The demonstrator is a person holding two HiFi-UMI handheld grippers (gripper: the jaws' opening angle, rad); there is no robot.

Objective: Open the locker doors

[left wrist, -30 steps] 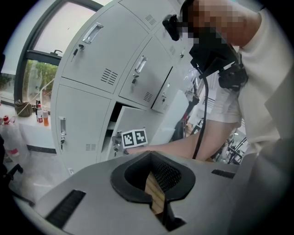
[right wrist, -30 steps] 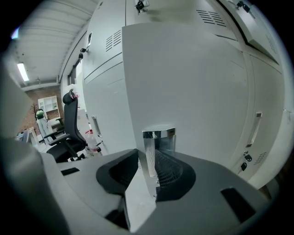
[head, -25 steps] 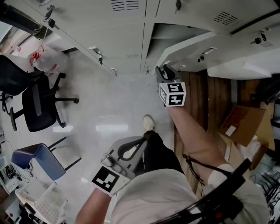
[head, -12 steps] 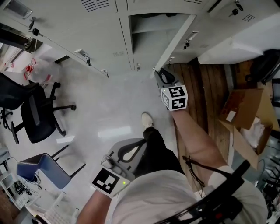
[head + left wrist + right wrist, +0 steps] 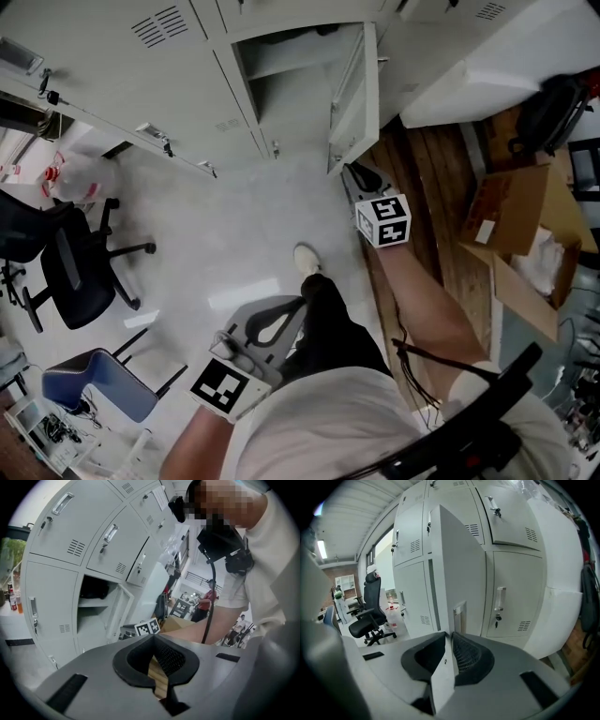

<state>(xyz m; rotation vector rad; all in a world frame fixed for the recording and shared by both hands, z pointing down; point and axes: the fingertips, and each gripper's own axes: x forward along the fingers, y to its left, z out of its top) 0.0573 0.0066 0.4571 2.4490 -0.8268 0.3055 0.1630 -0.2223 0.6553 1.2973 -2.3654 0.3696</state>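
One locker door (image 5: 361,94) stands open, its edge clamped by the just-closing right gripper (image 5: 451,635); left gripper (image 5: 153,636) pinched together, empty.

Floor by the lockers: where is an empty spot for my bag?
The pale floor between the lockers, the black office chair and the shoe is bare. The wooden strip at right is crowded with cardboard boxes.

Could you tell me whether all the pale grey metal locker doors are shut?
No, one pale grey metal locker door stands swung outward, baring the shelf inside.
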